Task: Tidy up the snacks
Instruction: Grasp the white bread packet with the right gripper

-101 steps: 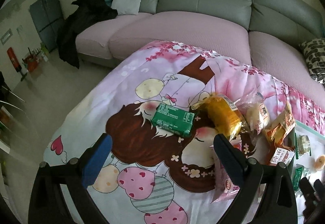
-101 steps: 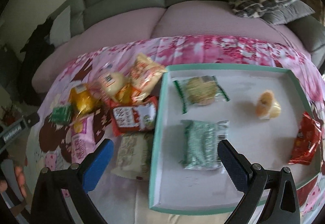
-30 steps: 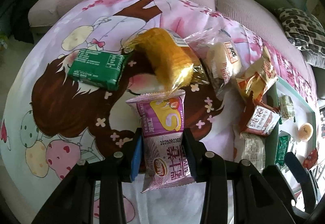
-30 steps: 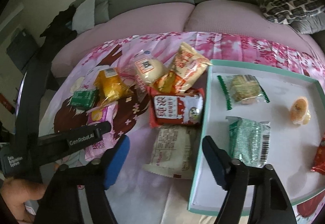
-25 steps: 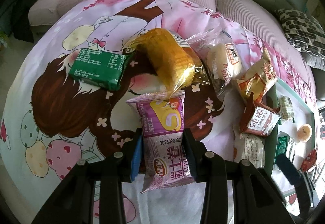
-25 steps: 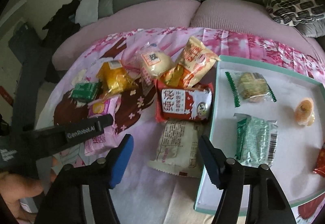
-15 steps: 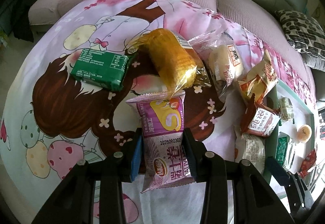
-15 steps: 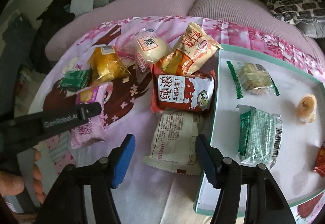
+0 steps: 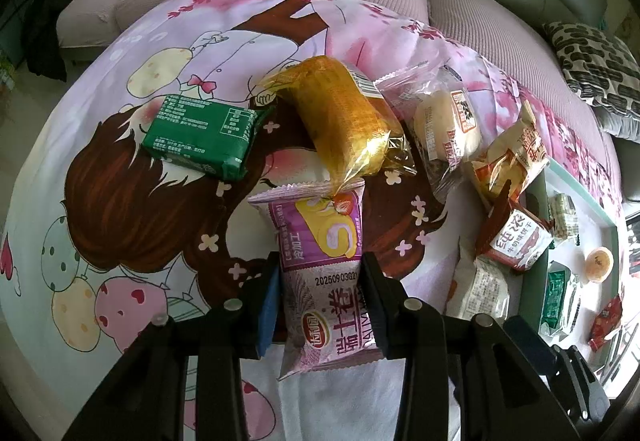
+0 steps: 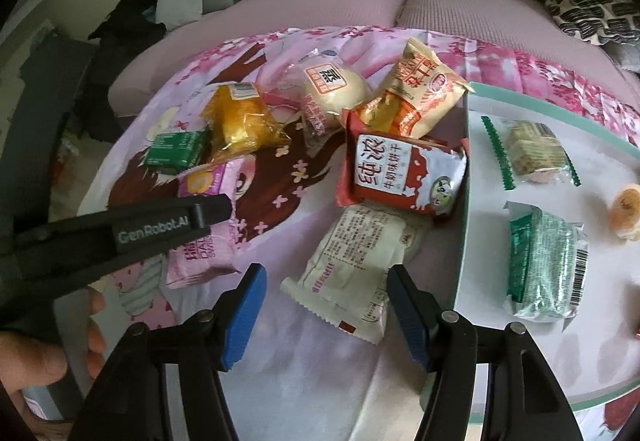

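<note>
Between left hand-held gripper (image 9: 320, 295) fingers, purple snack pack (image 9: 324, 261)

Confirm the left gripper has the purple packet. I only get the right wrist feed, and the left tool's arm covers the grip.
Observer: Yes. In the left wrist view the left gripper is shut on the purple packet, with one finger on each long side.
Operator: Anything lying on it?
Observer: The clear end of the yellow packet overlaps its far edge.
Operator: What's at the tray's right end? My frame cuts off there.
Observer: A small red packet lies inside the tray, toward its near side.
</note>
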`<action>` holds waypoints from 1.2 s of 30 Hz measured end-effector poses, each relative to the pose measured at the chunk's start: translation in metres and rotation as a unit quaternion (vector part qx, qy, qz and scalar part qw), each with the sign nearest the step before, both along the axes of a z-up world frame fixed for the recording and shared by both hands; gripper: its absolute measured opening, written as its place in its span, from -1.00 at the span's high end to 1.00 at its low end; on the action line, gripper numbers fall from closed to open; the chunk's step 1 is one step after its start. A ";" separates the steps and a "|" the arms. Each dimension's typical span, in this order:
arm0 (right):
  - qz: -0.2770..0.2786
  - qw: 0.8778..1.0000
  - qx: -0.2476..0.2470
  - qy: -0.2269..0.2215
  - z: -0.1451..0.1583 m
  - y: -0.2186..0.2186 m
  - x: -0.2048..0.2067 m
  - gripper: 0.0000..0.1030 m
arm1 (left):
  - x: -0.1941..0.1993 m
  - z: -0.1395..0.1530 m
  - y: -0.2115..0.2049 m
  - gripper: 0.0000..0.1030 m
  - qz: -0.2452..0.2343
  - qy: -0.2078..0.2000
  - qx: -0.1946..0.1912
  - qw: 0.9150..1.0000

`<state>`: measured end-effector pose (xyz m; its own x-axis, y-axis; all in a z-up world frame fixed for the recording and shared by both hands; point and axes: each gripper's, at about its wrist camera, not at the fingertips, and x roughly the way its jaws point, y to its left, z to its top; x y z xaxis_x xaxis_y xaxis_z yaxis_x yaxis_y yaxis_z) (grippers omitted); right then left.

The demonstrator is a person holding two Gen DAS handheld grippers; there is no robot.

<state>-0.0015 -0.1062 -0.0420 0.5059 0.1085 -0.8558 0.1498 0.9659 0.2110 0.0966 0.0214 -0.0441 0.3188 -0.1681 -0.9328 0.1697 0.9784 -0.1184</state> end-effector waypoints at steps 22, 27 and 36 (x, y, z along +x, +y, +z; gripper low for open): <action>-0.013 0.994 -0.103 0.032 -0.027 0.018 0.021 -0.11 | 0.003 -0.006 -0.007 0.20 -0.007 0.001 0.014 1.000; -0.009 0.993 -0.116 0.033 -0.029 0.020 0.022 -0.11 | 0.004 -0.007 -0.010 0.20 -0.009 0.000 0.020 1.000; -0.017 0.995 -0.092 0.035 -0.022 0.013 0.019 -0.07 | 0.004 -0.004 -0.013 0.20 -0.012 -0.006 0.019 1.000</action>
<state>0.0179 -0.0937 -0.0641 0.4445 -0.0703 -0.8930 0.1914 0.9814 0.0180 0.1002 0.0082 -0.0480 0.3266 -0.1406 -0.9346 0.1942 0.9778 -0.0792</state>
